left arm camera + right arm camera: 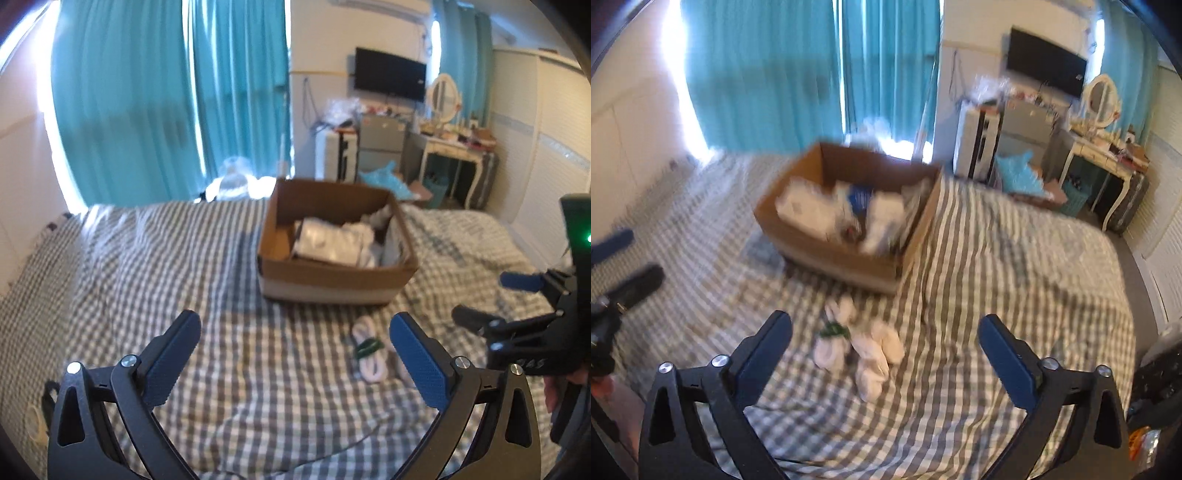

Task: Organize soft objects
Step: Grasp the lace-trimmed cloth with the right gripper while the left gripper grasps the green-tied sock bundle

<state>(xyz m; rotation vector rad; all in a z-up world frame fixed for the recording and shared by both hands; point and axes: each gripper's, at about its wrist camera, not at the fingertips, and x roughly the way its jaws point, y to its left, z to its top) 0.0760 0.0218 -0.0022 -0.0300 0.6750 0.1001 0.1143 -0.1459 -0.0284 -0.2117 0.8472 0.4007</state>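
White socks with a green band [369, 350] lie on the checked bedspread [166, 258], just in front of a cardboard box [332, 277] that holds several white soft items. In the right wrist view the socks [860, 350] lie between and ahead of my right gripper's fingers, with the box [831, 254] behind them. My left gripper [295, 343] is open and empty, to the left of the socks. My right gripper [884, 347] is open and empty above the socks; it also shows in the left wrist view [491, 299] at the right edge.
Teal curtains [166, 92] hang behind the bed. A cluttered white dressing table [454, 147], a mirror [443, 96], a wall television [389, 79] and small cabinets [380, 144] stand at the back right. A wardrobe wall [546, 147] runs along the right.
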